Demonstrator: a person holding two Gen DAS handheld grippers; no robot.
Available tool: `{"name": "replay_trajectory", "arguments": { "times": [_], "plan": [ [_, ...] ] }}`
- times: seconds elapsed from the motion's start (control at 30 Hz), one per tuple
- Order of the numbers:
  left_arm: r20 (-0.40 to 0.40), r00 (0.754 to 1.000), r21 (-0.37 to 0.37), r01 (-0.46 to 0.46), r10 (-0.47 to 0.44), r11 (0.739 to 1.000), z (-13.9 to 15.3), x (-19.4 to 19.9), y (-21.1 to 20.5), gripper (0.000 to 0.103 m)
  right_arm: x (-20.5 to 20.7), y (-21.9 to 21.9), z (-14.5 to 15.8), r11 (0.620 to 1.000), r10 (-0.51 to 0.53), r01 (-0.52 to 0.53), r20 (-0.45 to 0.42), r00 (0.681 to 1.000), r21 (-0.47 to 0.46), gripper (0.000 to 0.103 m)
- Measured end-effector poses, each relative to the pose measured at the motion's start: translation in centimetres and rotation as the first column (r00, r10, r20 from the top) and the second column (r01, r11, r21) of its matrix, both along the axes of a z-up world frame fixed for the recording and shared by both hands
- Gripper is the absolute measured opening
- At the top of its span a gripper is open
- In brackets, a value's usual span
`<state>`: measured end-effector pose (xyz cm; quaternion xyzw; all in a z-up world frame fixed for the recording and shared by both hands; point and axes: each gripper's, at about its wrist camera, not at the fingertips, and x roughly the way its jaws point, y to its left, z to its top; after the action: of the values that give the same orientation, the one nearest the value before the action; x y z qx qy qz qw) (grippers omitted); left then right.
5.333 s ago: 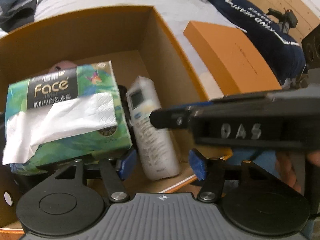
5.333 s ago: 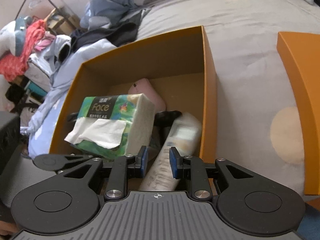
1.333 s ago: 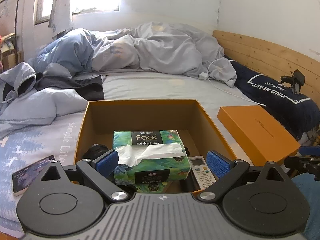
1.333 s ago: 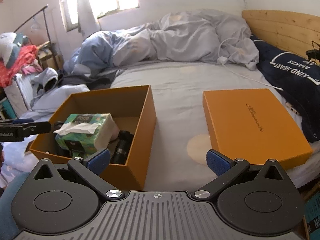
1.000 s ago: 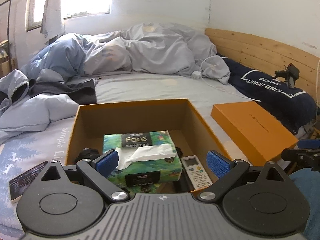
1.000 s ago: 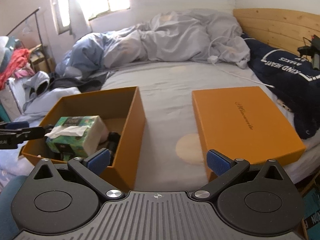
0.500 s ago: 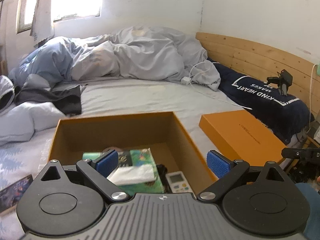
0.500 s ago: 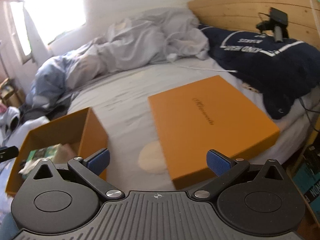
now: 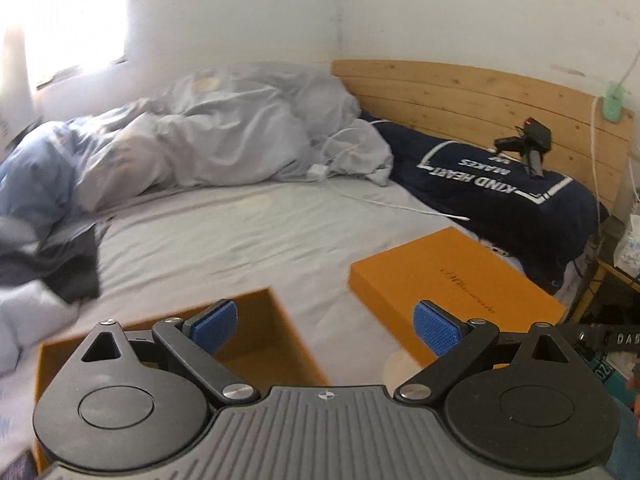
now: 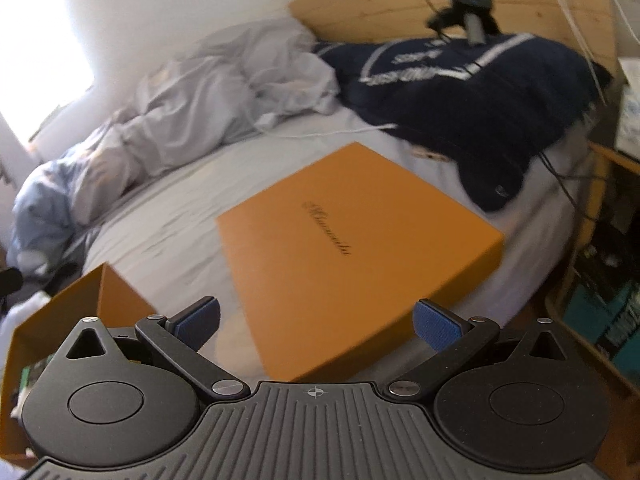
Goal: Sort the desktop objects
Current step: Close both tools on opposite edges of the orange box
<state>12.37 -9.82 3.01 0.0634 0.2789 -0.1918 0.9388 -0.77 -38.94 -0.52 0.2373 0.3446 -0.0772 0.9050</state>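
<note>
An open orange box [image 9: 260, 336] sits on the grey bed, low in the left wrist view; its contents are hidden behind my left gripper [image 9: 326, 322], which is open and empty above the box's right rim. The box's corner [image 10: 96, 304] shows at the lower left of the right wrist view, with a sliver of the green tissue pack [image 10: 28, 376] inside. The flat orange lid [image 10: 352, 248] lies on the bed to the right of the box; it also shows in the left wrist view [image 9: 452, 284]. My right gripper [image 10: 316, 324] is open and empty above the lid's near edge.
A rumpled grey duvet [image 9: 224, 136] lies at the back of the bed. A navy pillow [image 9: 504, 196] with white lettering leans on the wooden headboard [image 9: 460, 96]. A white cable [image 9: 384, 200] runs across the sheet. Shelves [image 10: 600, 280] stand right of the bed.
Both grippers have pulled back from the box, risen and turned right. The tissue pack and remote, seen in the box earlier, have dropped out of the left view. The lid now fills the right view.
</note>
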Motion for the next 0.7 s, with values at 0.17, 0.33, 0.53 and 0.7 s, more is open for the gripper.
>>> {"name": "replay_trajectory", "arguments": {
  "times": [0.17,0.33,0.53,0.7],
  "plan": [
    [0.012,0.996,0.018,0.087,-0.088,0.996,0.1,2.3,-3.1,0.100,0.0,-1.5,-1.4,0.994,-0.092,0.094,-0.027,0.995,0.058,0.103],
    [0.026,0.983,0.050,0.182,-0.183,0.982,-0.6,4.5,-5.6,0.100,0.4,-3.2,-3.4,0.977,-0.149,0.155,-0.050,0.988,0.148,0.103],
    [0.019,0.958,0.097,0.281,-0.284,0.955,-2.4,7.4,-8.7,0.100,0.8,-4.5,-6.5,0.946,-0.213,0.230,-0.099,0.972,0.230,0.103],
    [0.028,0.944,0.156,0.321,-0.329,0.934,-4.2,10.2,-11.4,0.100,2.0,-4.4,-8.8,0.936,-0.229,0.256,-0.134,0.964,0.242,0.103]
  ]
}}
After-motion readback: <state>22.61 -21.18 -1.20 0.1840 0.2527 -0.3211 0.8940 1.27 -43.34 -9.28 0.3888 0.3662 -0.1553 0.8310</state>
